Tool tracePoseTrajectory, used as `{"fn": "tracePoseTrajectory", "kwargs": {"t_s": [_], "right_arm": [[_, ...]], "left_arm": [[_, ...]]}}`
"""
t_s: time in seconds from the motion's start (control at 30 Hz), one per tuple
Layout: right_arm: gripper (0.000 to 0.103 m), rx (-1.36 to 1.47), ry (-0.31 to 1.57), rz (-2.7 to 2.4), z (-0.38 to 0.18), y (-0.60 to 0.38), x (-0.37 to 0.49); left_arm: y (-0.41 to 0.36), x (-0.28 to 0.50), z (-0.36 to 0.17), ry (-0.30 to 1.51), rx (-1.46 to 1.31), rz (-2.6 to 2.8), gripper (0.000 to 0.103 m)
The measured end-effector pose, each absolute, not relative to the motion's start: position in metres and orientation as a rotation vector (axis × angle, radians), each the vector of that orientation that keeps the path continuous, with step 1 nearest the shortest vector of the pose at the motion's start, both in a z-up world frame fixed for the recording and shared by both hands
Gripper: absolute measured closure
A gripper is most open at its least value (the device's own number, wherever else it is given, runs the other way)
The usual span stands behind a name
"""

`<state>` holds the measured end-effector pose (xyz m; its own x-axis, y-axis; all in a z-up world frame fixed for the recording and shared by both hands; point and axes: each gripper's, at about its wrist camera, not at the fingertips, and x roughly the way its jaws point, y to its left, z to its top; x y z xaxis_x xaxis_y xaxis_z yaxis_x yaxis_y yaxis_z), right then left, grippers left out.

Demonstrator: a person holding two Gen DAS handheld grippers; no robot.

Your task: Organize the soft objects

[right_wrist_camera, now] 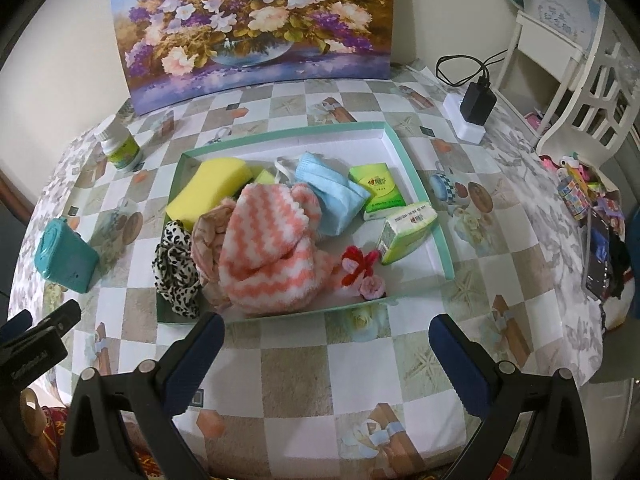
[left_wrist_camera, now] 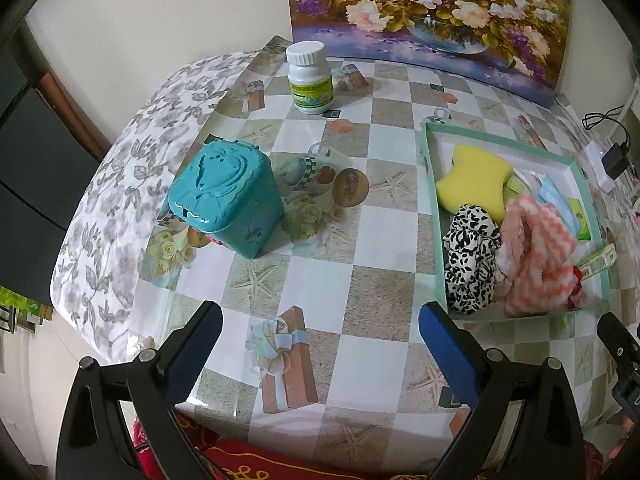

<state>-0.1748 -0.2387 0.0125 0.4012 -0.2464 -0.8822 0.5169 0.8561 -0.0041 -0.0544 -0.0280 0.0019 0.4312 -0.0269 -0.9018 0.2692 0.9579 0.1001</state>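
A shallow teal-rimmed tray (right_wrist_camera: 416, 184) (left_wrist_camera: 434, 216) holds a yellow sponge (right_wrist_camera: 212, 186) (left_wrist_camera: 474, 178), a leopard-print scrunchie (right_wrist_camera: 176, 272) (left_wrist_camera: 472, 256), a pink-and-white striped cloth (right_wrist_camera: 272, 256) (left_wrist_camera: 540, 256), a blue face mask (right_wrist_camera: 332, 196), two green tissue packs (right_wrist_camera: 378, 190) (right_wrist_camera: 404, 232) and a red-and-pink hair clip (right_wrist_camera: 358, 268). My right gripper (right_wrist_camera: 326, 342) stands open just in front of the tray's near rim. My left gripper (left_wrist_camera: 320, 332) is open over bare tablecloth, left of the tray. Neither holds anything.
A teal plastic box (left_wrist_camera: 226, 196) (right_wrist_camera: 66, 256) and a white pill bottle (left_wrist_camera: 310, 78) (right_wrist_camera: 120, 148) stand on the checkered tablecloth. A flower painting (right_wrist_camera: 256, 28) leans at the back wall. A charger on a white power strip (right_wrist_camera: 474, 110) and a white chair (right_wrist_camera: 576, 64) are at right.
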Motion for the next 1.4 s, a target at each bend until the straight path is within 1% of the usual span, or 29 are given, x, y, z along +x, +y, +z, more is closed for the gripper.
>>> {"fn": "tracePoseTrajectory", "kwargs": {"t_s": [1.4], "right_arm": [[0.000,0.283,1.032,-0.502,0.0173,-0.2444,-0.1742]], "left_arm": [[-0.0307,-0.0527,0.0015,1.116,0.240,-0.219,0.004]]}}
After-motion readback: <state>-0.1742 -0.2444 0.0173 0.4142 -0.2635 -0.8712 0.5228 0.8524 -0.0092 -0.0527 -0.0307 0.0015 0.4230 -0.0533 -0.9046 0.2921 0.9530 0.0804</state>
